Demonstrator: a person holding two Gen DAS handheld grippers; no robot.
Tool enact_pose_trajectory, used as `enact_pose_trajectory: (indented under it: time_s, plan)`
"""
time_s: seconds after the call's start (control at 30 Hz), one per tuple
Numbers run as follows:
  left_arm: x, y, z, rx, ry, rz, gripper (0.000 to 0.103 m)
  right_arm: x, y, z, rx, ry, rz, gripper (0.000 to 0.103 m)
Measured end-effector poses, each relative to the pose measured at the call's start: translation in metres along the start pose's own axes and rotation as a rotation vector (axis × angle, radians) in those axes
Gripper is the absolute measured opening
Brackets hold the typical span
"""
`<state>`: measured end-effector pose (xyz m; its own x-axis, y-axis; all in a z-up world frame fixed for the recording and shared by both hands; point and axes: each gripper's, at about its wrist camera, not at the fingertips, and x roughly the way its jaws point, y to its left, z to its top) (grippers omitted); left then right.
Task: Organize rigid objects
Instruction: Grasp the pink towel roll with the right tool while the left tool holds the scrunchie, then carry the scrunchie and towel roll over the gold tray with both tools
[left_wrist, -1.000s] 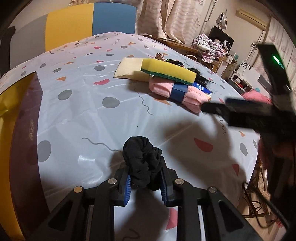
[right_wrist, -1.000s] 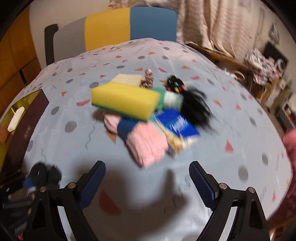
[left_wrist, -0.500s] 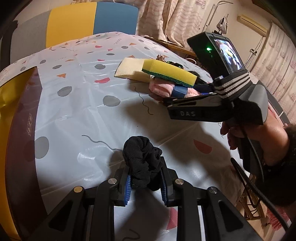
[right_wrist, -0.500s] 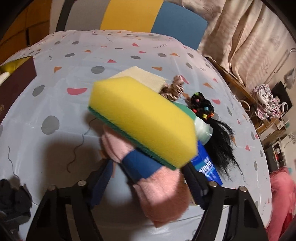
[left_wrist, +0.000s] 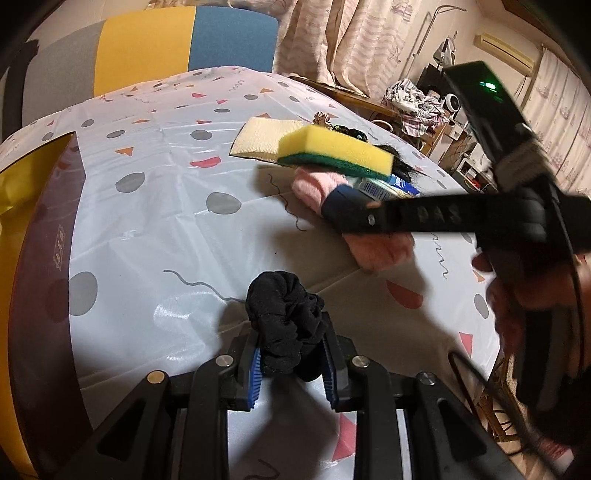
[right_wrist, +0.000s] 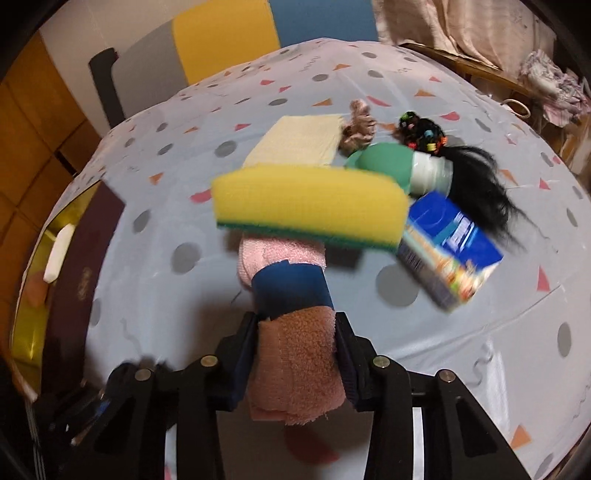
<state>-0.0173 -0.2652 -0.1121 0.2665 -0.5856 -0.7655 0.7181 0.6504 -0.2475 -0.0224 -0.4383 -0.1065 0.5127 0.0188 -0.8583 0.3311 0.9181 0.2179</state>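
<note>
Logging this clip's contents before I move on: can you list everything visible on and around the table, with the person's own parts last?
sponge: 1, yellow over green, atop the pile
pink towel: 1, pink with blue band, under the sponge
cream pad: 1, cream, behind the sponge
green bottle: 1, green, white end, lying down
blue box: 1, blue, right of the sponge
black hairpiece: 1, black, coloured beads
brown scrunchie: 1, brown, beside the pad
black scrunchie: 1, black, near edge
tablecloth: 1, pale, dotted
gold tray: 1, table's left
left gripper: shut on black scrunchie
right gripper: jaws just closing, shut on pink towel

Glossy plastic tablecloth (left_wrist: 155, 236); fluffy pink terry towel (right_wrist: 295, 369); porous foam sponge (right_wrist: 306, 199).
</note>
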Motion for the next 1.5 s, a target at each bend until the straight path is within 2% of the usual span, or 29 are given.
enact_pose_trajectory:
  time_s: [0.1, 0.13, 0.17, 0.23, 0.3, 0.33, 0.37, 0.4, 0.43, 0.47, 0.57, 0.73, 0.83, 0.93, 0.97, 1.07, 1.1, 1.17, 1.43, 1.5]
  plan:
    - [0.0, 0.004, 0.003, -0.028, 0.006, -0.018, 0.026, -0.001, 0.01, -0.004, -0.066, -0.022, -0.05, 0.045]
    - [0.001, 0.005, 0.003, -0.035, 0.007, -0.023, 0.026, -0.001, 0.015, -0.003, -0.096, -0.03, -0.069, 0.05]
    - [0.001, 0.006, 0.004, -0.044, 0.008, -0.029, 0.026, 0.0, 0.016, 0.0, -0.116, -0.031, -0.073, 0.06]
    - [0.001, 0.007, 0.003, -0.049, 0.009, -0.033, 0.026, 0.007, 0.019, 0.006, -0.146, -0.038, -0.096, 0.068]
    - [0.001, 0.006, 0.003, -0.047, 0.013, -0.031, 0.026, 0.014, 0.021, 0.01, -0.177, -0.034, -0.14, 0.067]
    - [0.001, 0.006, 0.003, -0.045, 0.014, -0.029, 0.026, 0.021, 0.02, 0.01, -0.173, -0.01, -0.143, 0.061]
    - [0.0, 0.005, 0.003, -0.043, 0.016, -0.028, 0.026, 0.024, 0.018, 0.011, -0.156, 0.011, -0.127, 0.053]
    - [0.0, 0.006, 0.003, -0.044, 0.017, -0.031, 0.026, 0.023, 0.014, 0.01, -0.119, 0.007, -0.099, 0.052]
    - [0.0, 0.007, 0.003, -0.048, 0.016, -0.037, 0.026, 0.02, 0.012, 0.01, -0.09, 0.001, -0.074, 0.041]
    - [0.0, 0.008, 0.003, -0.051, 0.015, -0.04, 0.026, 0.014, 0.008, 0.01, -0.044, -0.001, -0.028, 0.04]
    - [0.0, 0.008, 0.002, -0.062, 0.008, -0.046, 0.026, -0.003, 0.0, 0.003, 0.071, -0.03, 0.095, 0.039]
    - [-0.001, 0.007, 0.003, -0.051, 0.003, -0.041, 0.025, -0.029, 0.003, -0.016, 0.135, -0.074, 0.186, 0.039]
    - [-0.004, 0.01, 0.002, -0.078, 0.003, -0.045, 0.024, -0.034, 0.005, -0.028, 0.185, -0.054, 0.231, 0.039]
    - [-0.008, 0.013, 0.002, -0.087, 0.003, -0.047, 0.024, -0.034, -0.004, -0.038, 0.307, -0.027, 0.407, 0.039]
    - [-0.011, 0.014, 0.001, -0.092, 0.0, -0.047, 0.024, -0.034, -0.007, -0.04, 0.347, -0.026, 0.43, 0.039]
    - [-0.019, 0.017, 0.0, -0.102, -0.016, -0.049, 0.024, -0.043, 0.0, -0.037, 0.274, -0.064, 0.303, 0.039]
    - [-0.022, 0.016, 0.0, -0.1, -0.022, -0.049, 0.024, -0.047, 0.002, -0.036, 0.268, -0.075, 0.308, 0.039]
    - [-0.034, 0.014, 0.001, -0.085, -0.05, -0.052, 0.024, -0.052, 0.002, -0.035, 0.287, -0.085, 0.378, 0.039]
    - [-0.082, 0.017, 0.001, -0.051, -0.143, -0.028, 0.024, -0.071, 0.03, -0.026, 0.23, -0.143, 0.413, 0.039]
    - [-0.093, 0.025, 0.0, -0.061, -0.162, -0.012, 0.024, -0.077, 0.038, -0.025, 0.216, -0.166, 0.46, 0.039]
